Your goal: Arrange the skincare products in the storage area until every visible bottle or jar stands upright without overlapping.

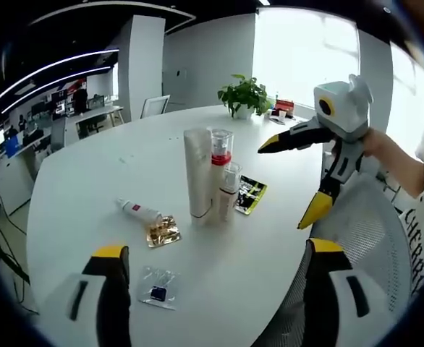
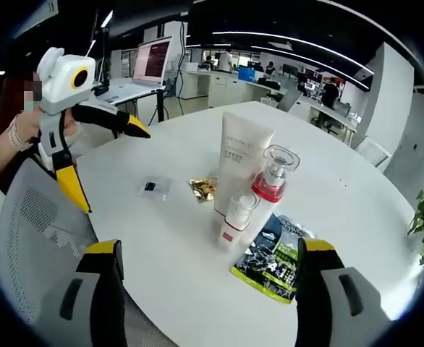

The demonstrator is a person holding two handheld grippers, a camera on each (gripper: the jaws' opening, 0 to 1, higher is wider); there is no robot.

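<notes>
Left gripper view: a round white table carries the skincare products in a cluster near its middle. Three stand upright, touching or nearly so: one tall white tube, one clear pump bottle with a red collar, and one short clear-capped bottle. One small white tube lies on its side beside a gold sachet. One black-and-yellow sachet and one clear sachet lie flat, the clear one near the closest table edge. The left gripper hangs open and empty above that edge. The right gripper enters from the right, jaws spread wide, holding nothing.

Right gripper view: the right gripper is open over the near table edge, just short of the dark sachet. The left gripper hovers open at the far left.

The lying tube looks light, soft and smooth; it likely wants a gentle hold across its firmer capped end.
</notes>
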